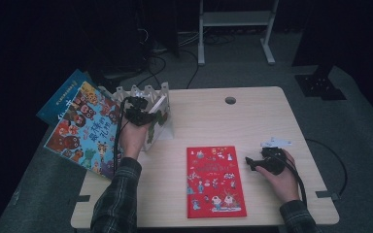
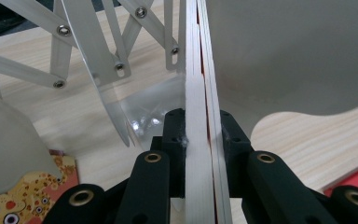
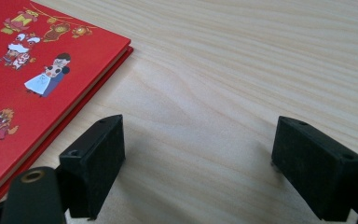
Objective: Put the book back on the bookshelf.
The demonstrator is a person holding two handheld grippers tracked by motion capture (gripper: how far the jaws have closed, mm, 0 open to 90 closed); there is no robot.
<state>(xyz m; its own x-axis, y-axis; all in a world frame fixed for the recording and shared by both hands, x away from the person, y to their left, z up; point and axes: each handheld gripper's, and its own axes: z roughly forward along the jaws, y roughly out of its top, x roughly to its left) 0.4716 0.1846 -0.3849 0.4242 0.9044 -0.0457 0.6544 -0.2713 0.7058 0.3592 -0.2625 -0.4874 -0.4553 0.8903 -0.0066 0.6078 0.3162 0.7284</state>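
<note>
A white folding book rack (image 1: 148, 91) stands at the table's back left. My left gripper (image 1: 138, 112) is over it, shut on the top edge of a thin upright book (image 1: 161, 119). In the left gripper view the jaws (image 2: 201, 128) pinch this book's white pages and red cover (image 2: 198, 84), with the rack's riveted lattice (image 2: 88, 46) beyond. A red picture book (image 1: 214, 180) lies flat at the front middle. My right gripper (image 1: 249, 164) rests open on the wood just right of it, nothing between its jaws (image 3: 200, 144); the red book's corner (image 3: 37, 70) lies to their left.
A large colourful book (image 1: 82, 128) and a blue book (image 1: 60, 97) lean out past the table's left edge beside the rack. A small white tag (image 1: 275, 142) lies behind the right hand. A cable hole (image 1: 230, 100) is at the table's back. Cables trail from both grippers.
</note>
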